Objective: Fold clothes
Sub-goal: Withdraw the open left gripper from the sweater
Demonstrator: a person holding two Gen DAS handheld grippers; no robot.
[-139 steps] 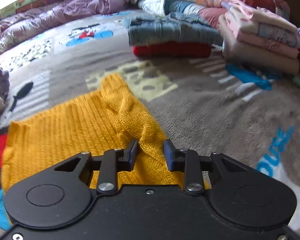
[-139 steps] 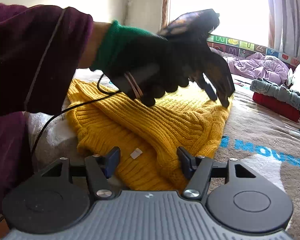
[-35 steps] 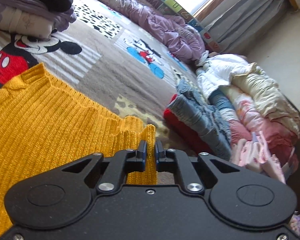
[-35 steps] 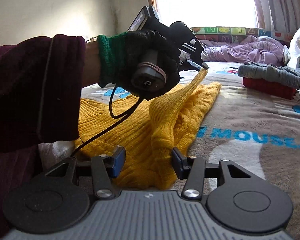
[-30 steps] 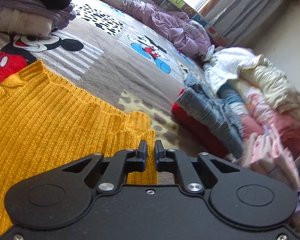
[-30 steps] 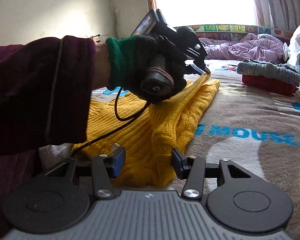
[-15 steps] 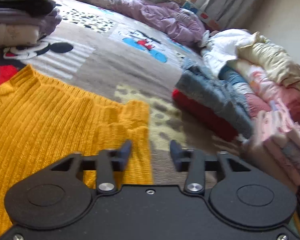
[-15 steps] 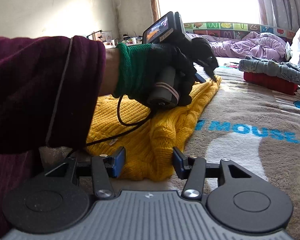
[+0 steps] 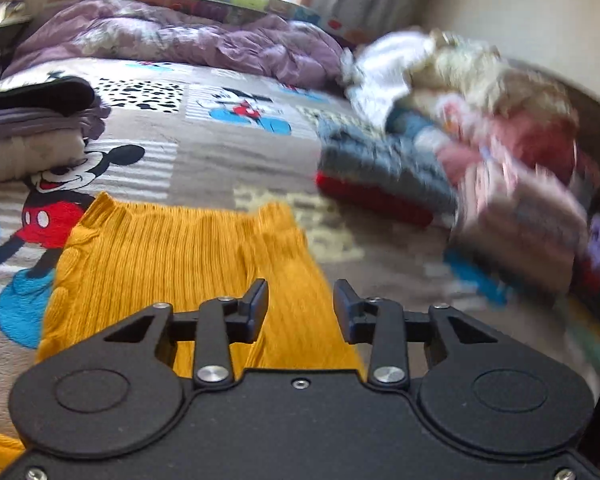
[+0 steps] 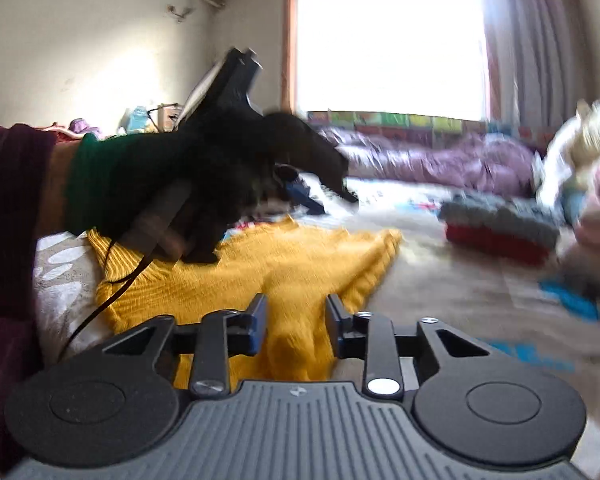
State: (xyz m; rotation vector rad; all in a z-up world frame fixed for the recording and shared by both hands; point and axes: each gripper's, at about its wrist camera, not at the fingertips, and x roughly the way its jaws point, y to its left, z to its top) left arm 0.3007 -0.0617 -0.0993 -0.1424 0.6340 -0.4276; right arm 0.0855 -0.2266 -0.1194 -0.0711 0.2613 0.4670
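A: Where was the yellow knit sweater [image 9: 188, 256]?

B: Spread on the cartoon-print blanket [image 9: 204, 164], toward its near edge. Our left gripper [image 9: 300, 304] hovered above it, jaws closing on nothing.

A: And the right gripper [image 10: 294, 320]?

B: Its jaws were closing around a raised fold without yet pinching it. We judged a fold was underway; next, we needed a firm grip.

Yellow sweater [image 9: 188, 256]: chunky rib knit, matt. Blanket [image 9: 204, 160] on bed: short fuzzy fleece w/ printed cartoons. Left gripper [image 9: 300, 308] body: matt black plastic, shiny metal screws. Purple duvet [image 9: 188, 40], upper frame: smooth, slight sheen.
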